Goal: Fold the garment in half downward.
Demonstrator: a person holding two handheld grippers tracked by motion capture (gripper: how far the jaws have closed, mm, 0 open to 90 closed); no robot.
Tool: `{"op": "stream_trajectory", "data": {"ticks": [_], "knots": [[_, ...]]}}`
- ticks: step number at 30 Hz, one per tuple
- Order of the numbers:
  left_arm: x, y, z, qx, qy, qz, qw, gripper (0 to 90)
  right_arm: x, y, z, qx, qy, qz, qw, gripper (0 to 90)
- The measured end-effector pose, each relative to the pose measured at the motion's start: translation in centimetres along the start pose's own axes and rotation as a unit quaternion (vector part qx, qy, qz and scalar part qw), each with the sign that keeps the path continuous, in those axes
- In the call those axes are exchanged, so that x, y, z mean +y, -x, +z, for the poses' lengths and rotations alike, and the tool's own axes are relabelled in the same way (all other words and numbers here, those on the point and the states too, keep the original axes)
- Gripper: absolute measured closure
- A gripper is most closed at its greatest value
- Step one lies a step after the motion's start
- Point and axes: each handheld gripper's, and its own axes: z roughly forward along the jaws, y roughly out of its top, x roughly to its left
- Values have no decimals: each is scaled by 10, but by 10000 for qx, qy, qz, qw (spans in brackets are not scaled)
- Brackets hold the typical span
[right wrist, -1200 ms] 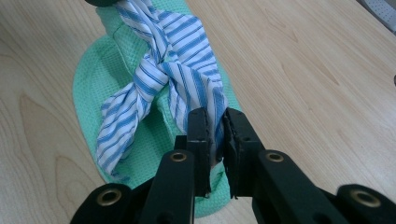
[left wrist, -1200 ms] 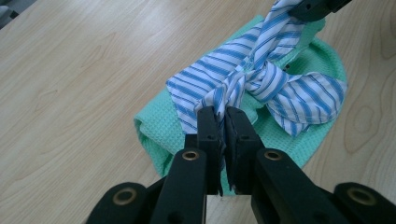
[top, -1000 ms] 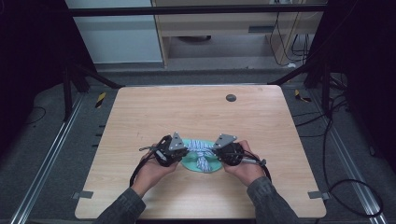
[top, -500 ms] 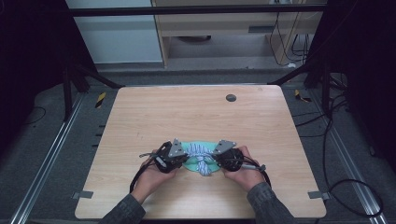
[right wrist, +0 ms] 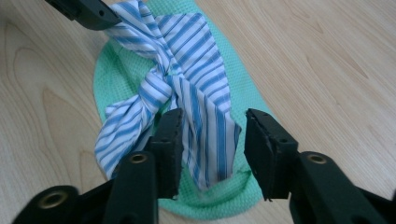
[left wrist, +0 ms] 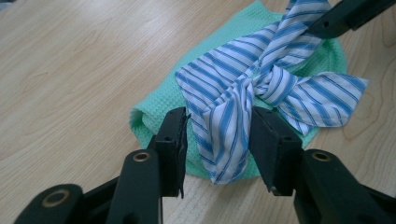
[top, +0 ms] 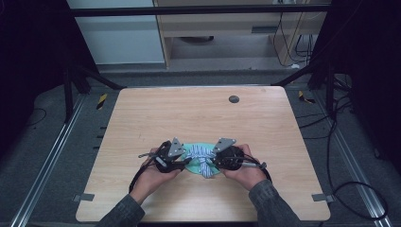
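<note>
1. Left gripper (left wrist: pixel 217 135): jaws just opened, apart, pads slack; one tail of the blue-and-white striped cloth strip (left wrist: pixel 243 93) lies between them.
2. Right gripper (right wrist: pixel 210 140): jaws just opened, apart; the strip's other tail lies between them.
3. Strip: knotted just ahead of both grippers, atop the mint-green waffle-weave cloth bundle (left wrist: pixel 154 112).
4. Light wooden table (top: pixel 198 113): beneath everything.

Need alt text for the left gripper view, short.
A blue-and-white striped cloth strip, knotted over a green waffle-weave cloth on a light wooden table, has one tail lying between the left gripper's two black jaws, which have just been opening. The right gripper's black jaw tip reaches in at the top right.
</note>
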Motion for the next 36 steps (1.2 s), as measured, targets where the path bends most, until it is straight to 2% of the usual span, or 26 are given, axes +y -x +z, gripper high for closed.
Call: {"op": "stream_trajectory", "data": {"ticks": [2, 5, 8, 10, 14, 20, 25, 32, 35, 36], "knots": [[1, -1, 1, -69, -44, -9, 10000, 552, 4, 0, 2, 48, -38, 22, 10000, 560], [2, -1, 1, -147, -68, 19, 9999, 594, 6, -1, 3, 90, -49, -59, 9999, 645], [1, 0, 2, -155, -93, 45, 9998, 678, 6, -4, 1, 97, -61, -133, 9998, 721], [0, 3, 2, -154, -86, 74, 9998, 768, 5, -6, -1, 107, -38, -153, 9998, 770], [-3, 7, 2, -220, -127, 112, 9996, 840, -1, -12, -4, 144, 4, -174, 9997, 829], [-12, 13, -2, -345, -138, 122, 9992, 852, -11, -22, -7, 188, 71, -190, 9996, 843], [-21, 20, -2, -466, -291, 296, 9980, 859, -18, -31, -5, 253, 27, -281, 9993, 852], [-31, 24, -1, -562, -343, 274, 9975, 866, -23, -40, -6, 303, -46, -450, 9985, 858], [-35, 26, 0, -586, -465, 328, 9967, 890, -25, -43, -5, 306, -142, -524, 9981, 860], [-36, 27, 0, -613, -434, 267, 9968, 892, -27, -43, -5, 324, -162, -519, 9980, 860]]}}
